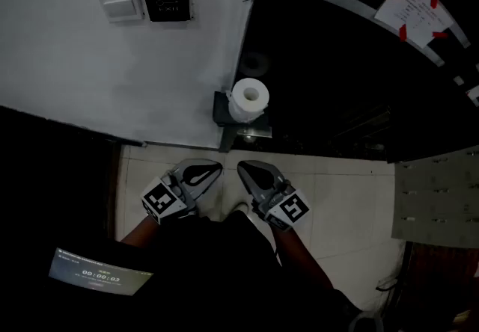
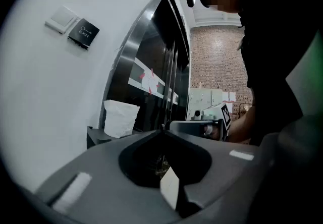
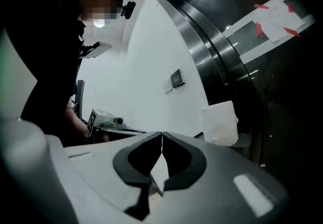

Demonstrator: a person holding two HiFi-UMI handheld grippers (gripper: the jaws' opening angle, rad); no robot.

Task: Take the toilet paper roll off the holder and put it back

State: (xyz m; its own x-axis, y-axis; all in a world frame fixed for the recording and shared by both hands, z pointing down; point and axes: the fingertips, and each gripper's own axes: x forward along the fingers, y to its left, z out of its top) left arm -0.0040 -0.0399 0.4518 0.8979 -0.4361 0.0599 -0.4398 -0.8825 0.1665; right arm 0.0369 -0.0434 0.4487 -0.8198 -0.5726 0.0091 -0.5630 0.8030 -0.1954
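Note:
The white toilet paper roll stands upright on a dark holder fixed where the white wall meets the dark glass door. Both grippers hang side by side below it, well short of the roll. My left gripper has its jaws closed tip to tip with nothing between them, and my right gripper is shut and empty too. In the left gripper view the roll is ahead to the left above the shut left gripper. In the right gripper view the roll is ahead to the right of the shut right gripper.
A white switch and a dark exit plate sit high on the wall. A paper notice is taped to the glass door. Pale floor tiles lie below, a perforated panel at right, a timer screen at lower left.

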